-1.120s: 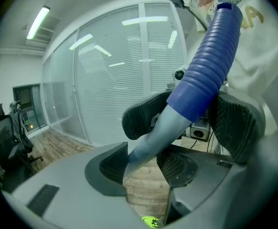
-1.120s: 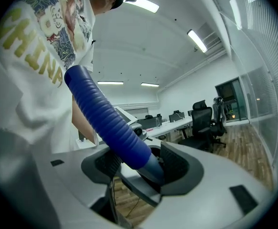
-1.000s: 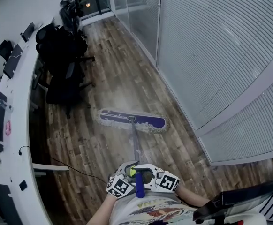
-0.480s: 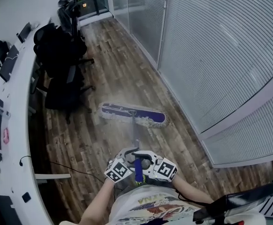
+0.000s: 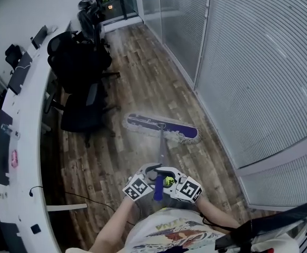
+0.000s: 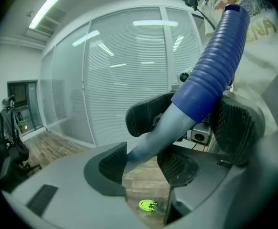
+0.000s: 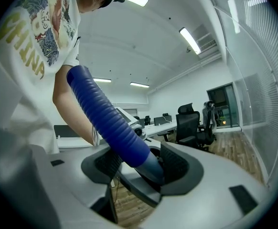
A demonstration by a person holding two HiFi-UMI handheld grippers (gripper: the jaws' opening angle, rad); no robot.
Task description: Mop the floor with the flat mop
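Note:
The flat mop's blue head (image 5: pixel 161 128), fringed in white, lies flat on the wooden floor ahead of me, between the office chairs and the glass wall. Its grey pole (image 5: pixel 161 152) slopes back to a ribbed blue grip (image 5: pixel 157 190) at my waist. My left gripper (image 5: pixel 145 179) and right gripper (image 5: pixel 178 185) face each other from either side, both shut on the pole just below the grip. In the left gripper view my left gripper (image 6: pixel 146 159) clamps the grey pole (image 6: pixel 153 135). In the right gripper view my right gripper (image 7: pixel 144 166) clamps the foot of the blue grip (image 7: pixel 108 118).
Black office chairs (image 5: pixel 79 73) stand at the left along a long curved white desk (image 5: pixel 24 141). A cable (image 5: pixel 85 196) trails over the floor near my left side. A glass wall with blinds (image 5: pixel 248 62) runs along the right. A dark door (image 5: pixel 111 1) closes the far end.
Both grippers and the mop have travelled together over the floor, grip unchanged. In the head view the chairs, the glass wall and the mop head have shifted to the right.

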